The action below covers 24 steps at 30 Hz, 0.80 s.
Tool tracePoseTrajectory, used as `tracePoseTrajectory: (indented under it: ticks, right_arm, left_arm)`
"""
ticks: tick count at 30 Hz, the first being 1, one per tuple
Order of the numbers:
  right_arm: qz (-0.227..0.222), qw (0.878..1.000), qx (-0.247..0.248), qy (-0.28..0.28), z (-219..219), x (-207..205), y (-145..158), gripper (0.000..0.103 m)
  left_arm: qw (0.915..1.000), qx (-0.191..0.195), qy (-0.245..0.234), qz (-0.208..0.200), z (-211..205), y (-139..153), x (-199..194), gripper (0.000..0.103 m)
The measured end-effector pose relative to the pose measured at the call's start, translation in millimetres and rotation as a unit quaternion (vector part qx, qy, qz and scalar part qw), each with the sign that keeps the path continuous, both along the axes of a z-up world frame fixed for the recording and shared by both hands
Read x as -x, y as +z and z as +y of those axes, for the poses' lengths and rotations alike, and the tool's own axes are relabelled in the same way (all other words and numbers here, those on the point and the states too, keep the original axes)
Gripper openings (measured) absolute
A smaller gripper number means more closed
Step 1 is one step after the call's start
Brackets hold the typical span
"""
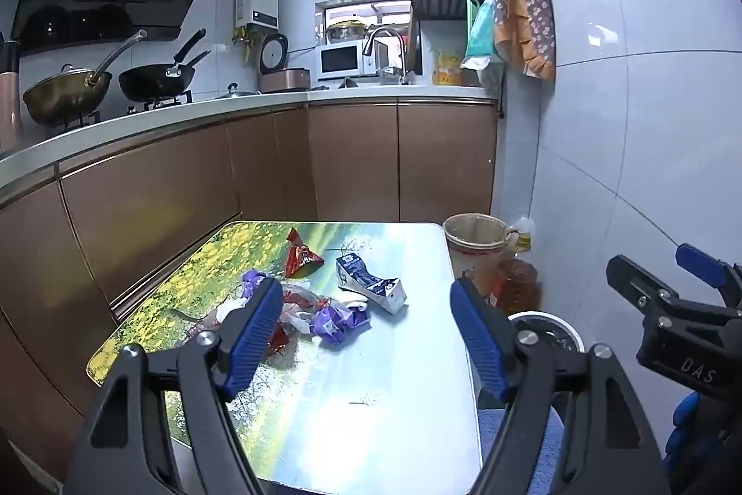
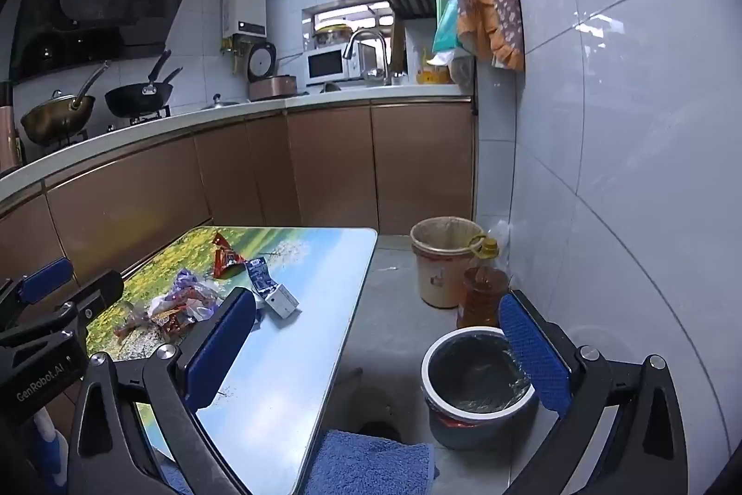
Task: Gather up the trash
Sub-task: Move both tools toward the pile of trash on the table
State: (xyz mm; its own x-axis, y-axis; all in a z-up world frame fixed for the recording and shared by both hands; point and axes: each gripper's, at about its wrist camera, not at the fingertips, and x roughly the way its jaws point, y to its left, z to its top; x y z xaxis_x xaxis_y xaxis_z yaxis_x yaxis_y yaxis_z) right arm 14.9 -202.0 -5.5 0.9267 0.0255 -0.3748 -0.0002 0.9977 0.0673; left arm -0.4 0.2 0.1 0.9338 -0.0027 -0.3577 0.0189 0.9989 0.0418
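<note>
1. The trash [image 1: 320, 300] lies in a loose heap on the far left part of the table [image 1: 408, 356]: a red wrapper [image 1: 300, 256], a flattened carton [image 1: 371, 284], purple wrappers [image 1: 335, 321].
2. The heap sits ahead of the left gripper [image 1: 371, 332], slightly to its left; the carton's long axis runs diagonally, far-left to near-right.
3. The left gripper is nearer; its jaws stand wide apart, holding nothing.
4. The right gripper [image 2: 380, 351], equally wide and empty, points at the lined bin [image 2: 477, 383] on the floor.
5. Readable writing: "GenRobot.AI" and "DAS" on the gripper bodies; carton print illegible.

two bins [image 2: 477, 379], one carton [image 1: 371, 284], two pans [image 1: 67, 91]
</note>
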Motion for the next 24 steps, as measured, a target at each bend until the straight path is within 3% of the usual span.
tracePoseTrajectory:
  ticks: [5,11,24]
  right_arm:
    - [-0.009,1.0,0.008,0.003,3.8,4.1,-2.8,0.103]
    - [-0.02,1.0,0.002,0.009,-0.9,16.7,25.3,0.103]
    - [-0.028,1.0,0.01,-0.004,-1.4,12.7,18.0,0.103]
  left_arm:
    - [0.9999,0.005,0.004,-0.008,3.5,2.1,0.7,0.073]
    - [0.9998,-0.005,0.0,-0.021,-14.1,26.4,16.4,0.073]
    - [0.9995,-0.008,-0.016,-0.027,-12.6,19.4,7.6,0.073]
